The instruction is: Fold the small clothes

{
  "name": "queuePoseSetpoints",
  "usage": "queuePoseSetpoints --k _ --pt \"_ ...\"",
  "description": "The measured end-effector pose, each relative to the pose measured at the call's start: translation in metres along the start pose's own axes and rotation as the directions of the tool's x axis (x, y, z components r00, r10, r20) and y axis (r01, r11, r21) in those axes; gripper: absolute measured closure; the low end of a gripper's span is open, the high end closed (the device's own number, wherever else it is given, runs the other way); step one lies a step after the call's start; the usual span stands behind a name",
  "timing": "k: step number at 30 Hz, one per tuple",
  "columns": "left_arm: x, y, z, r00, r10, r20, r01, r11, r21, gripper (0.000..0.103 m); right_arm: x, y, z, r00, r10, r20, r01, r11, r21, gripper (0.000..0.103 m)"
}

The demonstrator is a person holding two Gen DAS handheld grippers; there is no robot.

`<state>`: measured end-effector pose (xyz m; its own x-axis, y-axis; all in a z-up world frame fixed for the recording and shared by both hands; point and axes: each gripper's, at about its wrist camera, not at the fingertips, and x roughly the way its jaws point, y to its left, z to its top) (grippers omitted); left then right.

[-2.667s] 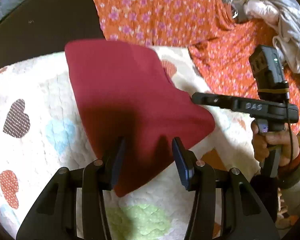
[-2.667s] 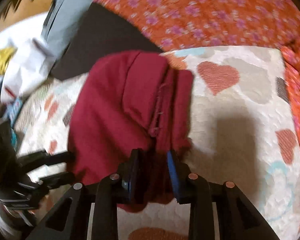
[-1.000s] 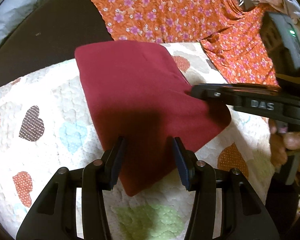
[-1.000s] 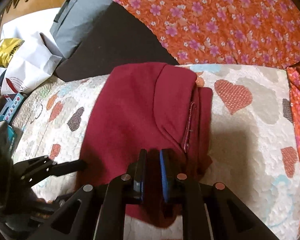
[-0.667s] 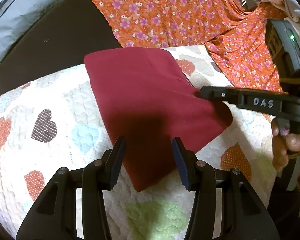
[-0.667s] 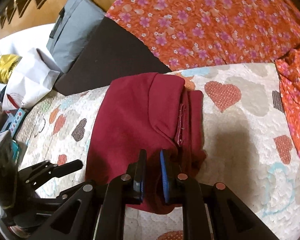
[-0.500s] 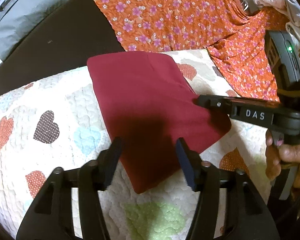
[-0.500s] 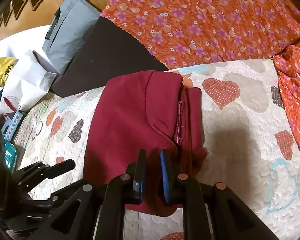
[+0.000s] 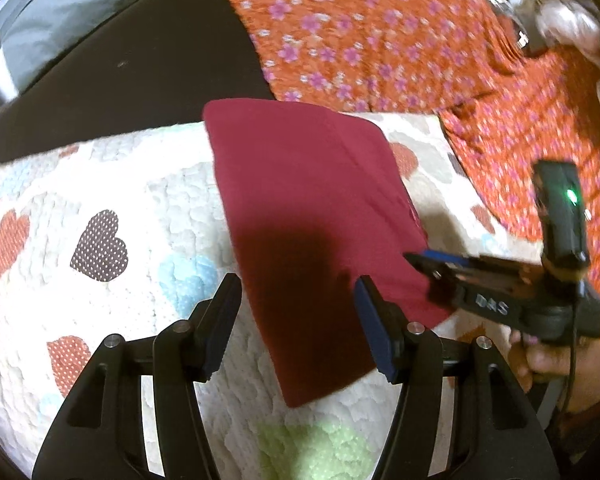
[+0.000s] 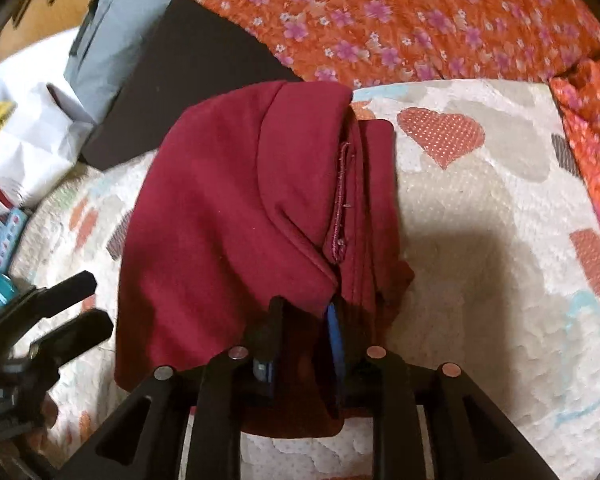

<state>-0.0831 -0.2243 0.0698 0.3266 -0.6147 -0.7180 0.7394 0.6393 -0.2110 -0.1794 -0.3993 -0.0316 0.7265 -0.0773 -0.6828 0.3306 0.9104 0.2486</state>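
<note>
Maroon garment [image 10: 220, 208] folded on quilt [image 10: 480, 220], soft, light, floppy. Right gripper [image 10: 304, 320] jaws narrowly parted around near edge, grip unclear. Left gripper [image 9: 296, 300] wide, empty, hovering. Best pinched at folded edge.

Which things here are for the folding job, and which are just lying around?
For the job:
- dark red folded cloth garment
- left tongs, open above the garment
- right tongs at its near edge

Just lying about:
- white quilt with coloured hearts underneath
- orange flowered fabric
- flat black pad
- crumpled white bag
</note>
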Motion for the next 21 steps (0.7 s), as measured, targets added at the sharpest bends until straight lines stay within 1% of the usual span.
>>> queuePoseSetpoints --k 2,5,7,9,10,13,16,19,21 --pt "0.003 0.008 0.003 1.000 -0.014 -0.003 0.014 0.999 -0.046 0.035 -0.004 -0.002 0.001 1.000 0.016 0.001 -0.016 1.000 0.007 0.081" --pt "0.006 0.020 0.005 0.999 -0.036 0.003 0.036 0.994 -0.103 0.035 -0.014 -0.001 0.003 0.999 0.034 0.023 -0.035 0.999 0.023 0.078" --pt "0.007 0.022 0.007 0.999 -0.045 0.010 0.046 0.991 -0.123 0.035 -0.022 0.003 0.006 0.998 0.035 0.058 -0.037 0.999 0.021 0.074" --pt "0.008 0.025 0.009 0.997 -0.069 0.022 0.071 0.987 -0.142 0.034 -0.028 0.005 0.010 0.996 0.020 0.093 -0.021 1.000 0.015 0.064" --pt "0.009 0.025 0.009 0.996 -0.081 0.023 0.083 0.986 -0.148 0.033 -0.029 0.006 0.013 0.994 0.015 0.106 -0.017 1.000 0.016 0.061" --pt "0.012 0.025 0.009 0.994 -0.106 0.020 0.108 0.982 -0.156 0.032 -0.027 0.002 0.024 0.993 0.016 0.114 -0.021 0.999 0.045 0.061" --pt "0.015 0.025 0.009 0.995 -0.102 0.009 0.102 0.983 -0.154 0.032 -0.021 -0.003 0.037 0.992 0.010 0.123 -0.018 0.998 0.063 0.061" --pt "0.018 0.025 0.009 0.995 -0.099 0.003 0.098 0.983 -0.154 0.032 -0.013 0.002 0.049 0.990 0.041 0.133 -0.048 0.998 0.046 0.061" --pt "0.020 0.025 0.009 0.995 -0.100 0.000 0.099 0.984 -0.151 0.032 -0.005 0.007 0.055 0.991 0.025 0.129 -0.028 1.000 0.015 0.062"
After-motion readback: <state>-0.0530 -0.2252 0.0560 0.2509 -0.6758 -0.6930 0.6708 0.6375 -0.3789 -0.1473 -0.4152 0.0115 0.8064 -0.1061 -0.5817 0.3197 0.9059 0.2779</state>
